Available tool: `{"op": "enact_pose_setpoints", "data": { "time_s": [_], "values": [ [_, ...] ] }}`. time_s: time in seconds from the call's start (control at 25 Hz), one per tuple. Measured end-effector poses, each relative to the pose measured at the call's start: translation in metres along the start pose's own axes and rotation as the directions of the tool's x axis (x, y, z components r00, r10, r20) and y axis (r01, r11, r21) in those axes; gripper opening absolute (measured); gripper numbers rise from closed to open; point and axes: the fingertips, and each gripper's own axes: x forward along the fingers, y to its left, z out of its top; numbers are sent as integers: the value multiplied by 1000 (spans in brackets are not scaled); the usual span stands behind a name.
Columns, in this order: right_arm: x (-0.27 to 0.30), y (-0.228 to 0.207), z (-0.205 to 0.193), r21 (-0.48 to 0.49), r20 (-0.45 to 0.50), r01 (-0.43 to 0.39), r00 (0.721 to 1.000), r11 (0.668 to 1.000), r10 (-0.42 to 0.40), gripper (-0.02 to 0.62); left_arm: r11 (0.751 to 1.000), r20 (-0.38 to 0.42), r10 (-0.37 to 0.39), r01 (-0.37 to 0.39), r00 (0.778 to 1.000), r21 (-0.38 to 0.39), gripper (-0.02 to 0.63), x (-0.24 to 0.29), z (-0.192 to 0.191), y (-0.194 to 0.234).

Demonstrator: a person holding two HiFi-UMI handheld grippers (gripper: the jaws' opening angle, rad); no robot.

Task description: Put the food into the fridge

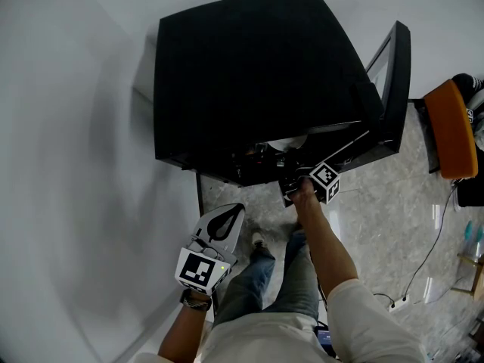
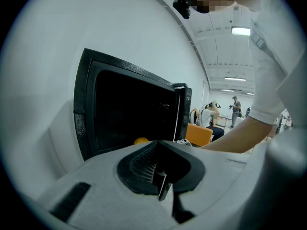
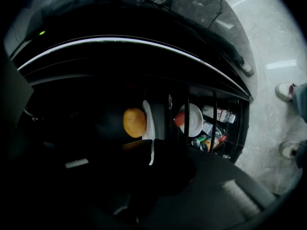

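1. A black fridge (image 1: pixel 249 74) stands against a white wall, its door (image 1: pixel 393 89) swung open on the right.
2. The right gripper (image 1: pixel 302 184) reaches into the open front of the fridge, arm stretched forward.
3. In the right gripper view, its jaws (image 3: pixel 151 159) are clamped on the rim of a white plate (image 3: pixel 147 123), which shows edge-on.
4. The food (image 3: pixel 134 122), a round orange piece, sits on that plate inside the dark fridge interior, just beyond the jaws.
5. Behind black bars to the right lies a second plate (image 3: pixel 195 120) with a red item (image 3: pixel 179 119) on it.
6. Near it are cans (image 3: pixel 204 142) and a bottle (image 3: pixel 223 115).
7. The left gripper (image 1: pixel 231 214) hangs low at the person's left side, outside the fridge and well apart from the right one.
8. In the left gripper view, its jaws (image 2: pixel 162 181) are together with nothing between them.
9. That view looks at the fridge from the side; the food (image 2: pixel 140 140) shows as a small orange spot at the open front.
10. The person's shoes (image 3: pixel 288 91) stand on the grey floor (image 1: pixel 378 225) in front of the fridge.
11. An orange chair (image 1: pixel 451 127) stands to the right of the door.
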Motion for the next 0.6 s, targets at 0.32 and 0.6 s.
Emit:
{"op": "enact_pose_setpoints", "data": {
  "time_s": [0.32,0.6],
  "values": [
    [-3,4,-2,3,-12,-42,999,999,42,77,1000,3,4,-4,1000,-3,5,-2,-1,2],
    [-14,-4,-7,23,-18,-19,1000,1000,19,118,1000,7,-3,3,1000,4,5,-4,1,-1]
  ]
}}
